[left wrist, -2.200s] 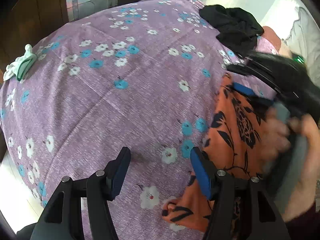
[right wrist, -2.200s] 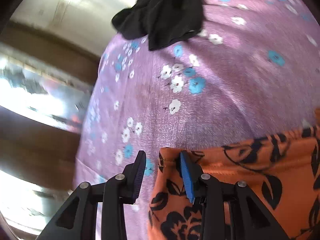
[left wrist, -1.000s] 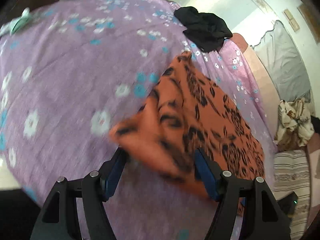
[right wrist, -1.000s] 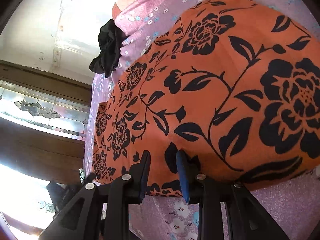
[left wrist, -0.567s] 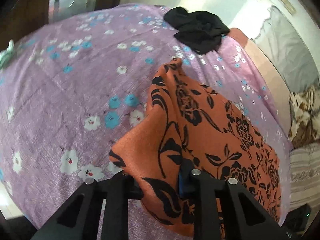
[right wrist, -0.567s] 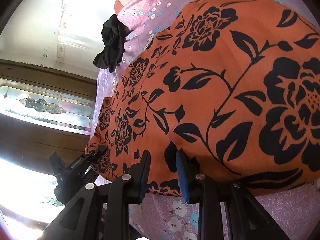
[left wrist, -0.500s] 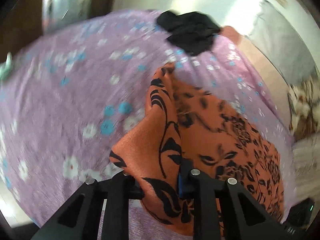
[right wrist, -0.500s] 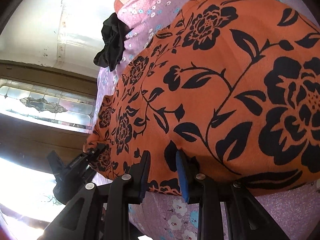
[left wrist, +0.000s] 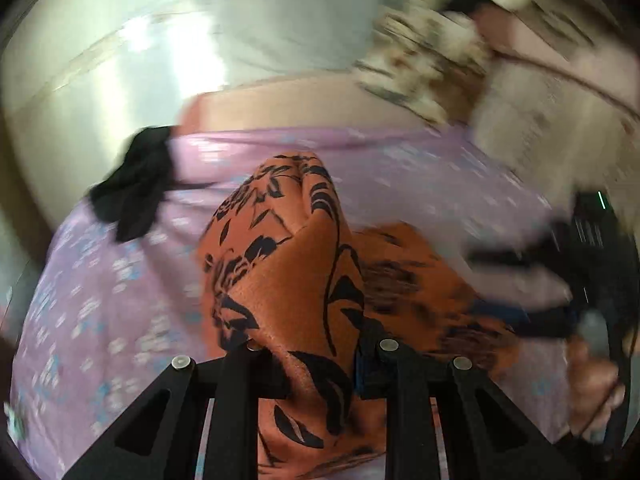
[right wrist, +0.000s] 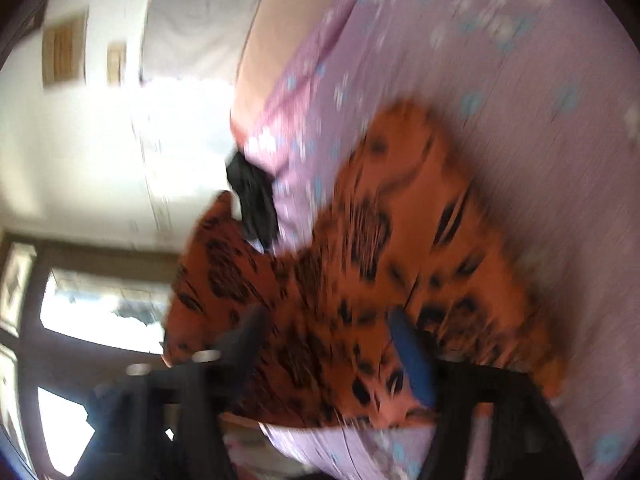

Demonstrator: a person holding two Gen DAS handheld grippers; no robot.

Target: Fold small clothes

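An orange cloth with black flowers [left wrist: 280,272] lies on the purple flowered bedsheet [left wrist: 100,300]. My left gripper [left wrist: 316,364] is shut on one lifted corner, and the fabric drapes over and between its fingers. In the right wrist view the same orange cloth [right wrist: 400,240] is blurred and bunched, with a fold raised on the left. My right gripper [right wrist: 328,344] has its jaws opening, wide apart, with cloth lying between them and no pad pressing on it. The left wrist view shows the right gripper [left wrist: 560,280], blurred, at the cloth's right edge, held by a hand [left wrist: 592,392].
A black garment [left wrist: 132,188] is crumpled near the far left edge of the bed, also visible as the black garment [right wrist: 256,204]. Piled bedding [left wrist: 420,60] sits beyond the bed at the back right. A bright window [right wrist: 100,304] is on the left.
My left gripper rose and swung across with the cloth corner, doubling the fabric over. My right gripper's jaws went from shut on the cloth's edge to wide apart. Both views are now blurred.
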